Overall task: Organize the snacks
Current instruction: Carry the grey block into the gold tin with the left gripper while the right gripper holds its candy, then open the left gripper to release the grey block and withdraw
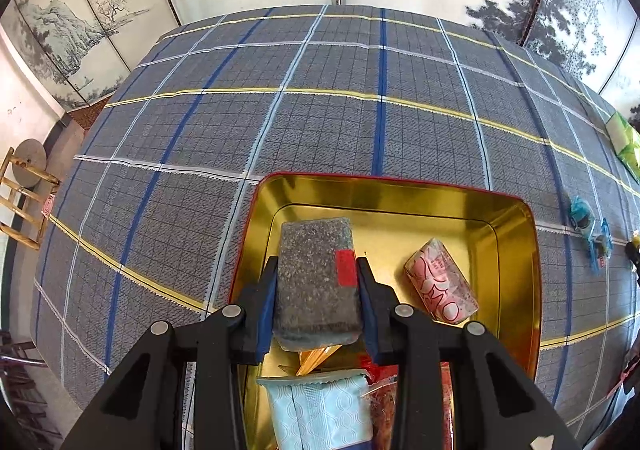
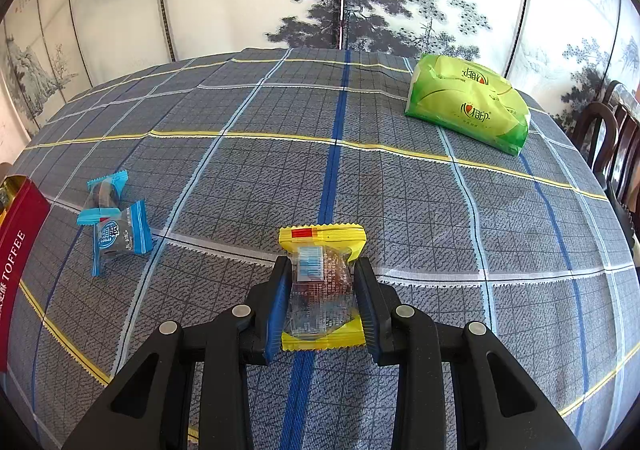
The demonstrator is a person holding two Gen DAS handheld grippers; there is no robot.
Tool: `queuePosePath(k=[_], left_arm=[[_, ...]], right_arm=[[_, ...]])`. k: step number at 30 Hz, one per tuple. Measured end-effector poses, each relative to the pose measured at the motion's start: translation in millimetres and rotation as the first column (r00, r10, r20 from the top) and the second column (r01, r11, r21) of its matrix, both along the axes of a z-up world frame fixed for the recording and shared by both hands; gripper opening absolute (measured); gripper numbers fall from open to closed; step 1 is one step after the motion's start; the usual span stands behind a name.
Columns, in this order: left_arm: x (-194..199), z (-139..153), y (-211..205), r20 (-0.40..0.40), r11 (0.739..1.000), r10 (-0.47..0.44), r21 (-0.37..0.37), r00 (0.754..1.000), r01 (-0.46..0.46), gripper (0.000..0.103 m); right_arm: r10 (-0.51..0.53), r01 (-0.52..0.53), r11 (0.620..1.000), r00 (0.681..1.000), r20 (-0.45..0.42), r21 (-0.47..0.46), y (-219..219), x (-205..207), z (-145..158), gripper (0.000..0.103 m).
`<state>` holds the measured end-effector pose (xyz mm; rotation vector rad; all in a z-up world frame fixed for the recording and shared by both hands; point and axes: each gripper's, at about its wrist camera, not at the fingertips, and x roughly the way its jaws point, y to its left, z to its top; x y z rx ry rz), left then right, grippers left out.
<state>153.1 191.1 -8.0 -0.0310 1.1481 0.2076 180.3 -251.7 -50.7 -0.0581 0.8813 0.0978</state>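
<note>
Snacks: left tongs (image 1: 316, 282) pinch a dark speckled bar (image 1: 316, 282) over the gold tin (image 1: 516, 250), right tongs (image 2: 322, 290) clamp a yellow-edged packet (image 2: 322, 286) on the worktop (image 2: 400, 210), blue candies (image 2: 116, 222) farther left, green tissue pack (image 2: 468, 106) far back.

Showing: one gold tin (image 1: 516, 250), two blue candies (image 2: 120, 234), one yellow snack packet (image 2: 322, 238), one green tissue pack (image 2: 468, 106).

Both wrist views look down close along their tongs, sharing the plaid tablecloth (image 1: 320, 122) and blue-wrapped candies (image 2: 116, 222).
</note>
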Motion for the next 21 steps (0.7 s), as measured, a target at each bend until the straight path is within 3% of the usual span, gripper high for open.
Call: queuePosePath(k=[12,21], left_arm=[[0.5,-3.0,-1.7,-0.013,1.0,0.001,-0.011,1.0,-0.002,0.037],[-1.0,1.5,-6.0,-0.008,1.0,-0.015,0.008,1.0,0.015,0.049]], right_arm=[[0.001,-0.001,1.0,1.0,0.0,-0.001,0.0,-0.2,0.2,0.034],[0.001,-0.001,1.0,1.0,0.0,-0.002,0.2,-0.3,0.3,0.034]])
